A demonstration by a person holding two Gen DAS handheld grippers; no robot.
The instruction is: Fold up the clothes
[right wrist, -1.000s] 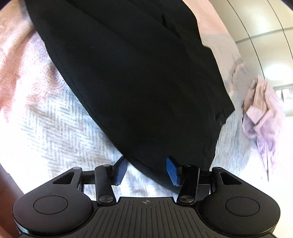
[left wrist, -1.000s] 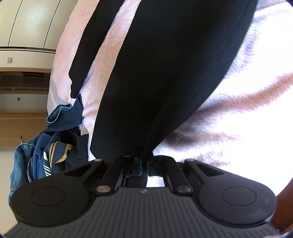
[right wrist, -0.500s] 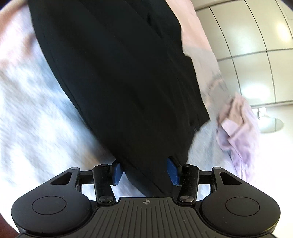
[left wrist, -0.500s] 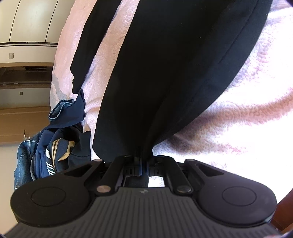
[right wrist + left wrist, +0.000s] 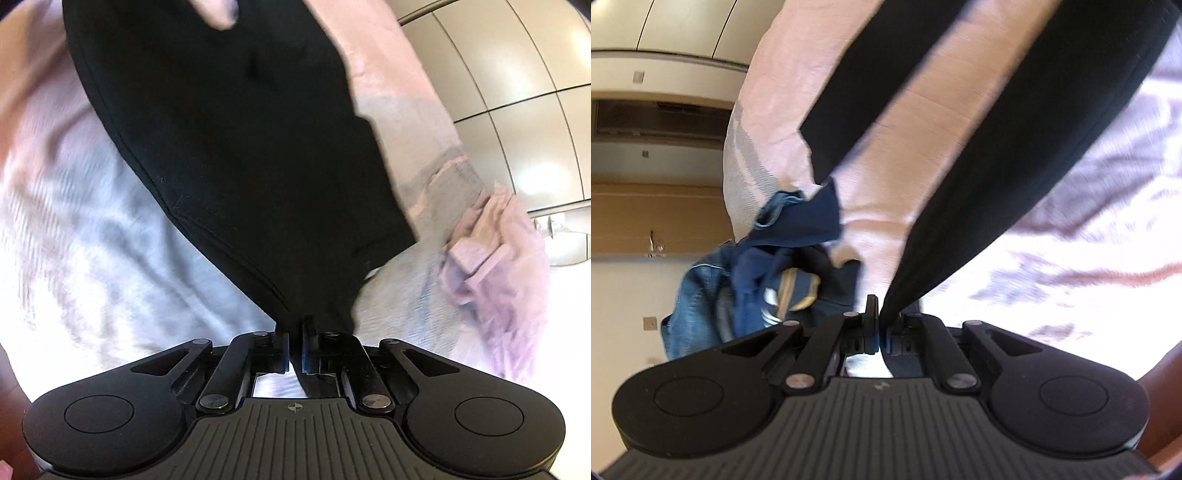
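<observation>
A black garment (image 5: 1015, 155) lies stretched over a pale pink bedspread (image 5: 916, 122). My left gripper (image 5: 881, 325) is shut on one corner of it, and the cloth runs up and away in a taut band. A narrow black strip (image 5: 871, 85), perhaps a sleeve, lies beside it. In the right wrist view my right gripper (image 5: 294, 332) is shut on another edge of the same black garment (image 5: 240, 140), which fans out above the jaws over the bedspread (image 5: 92, 240).
A heap of blue clothes, denim and navy with striped trim (image 5: 768, 269), lies at the left edge of the bed. A crumpled lilac garment (image 5: 495, 258) lies at the right. Wooden furniture (image 5: 646, 218) and wall panels (image 5: 517, 92) stand beyond the bed.
My right gripper has closed on the black garment's edge; it was open around it before. Both grippers have pulled the cloth back, and the views are now motion-blurred.
</observation>
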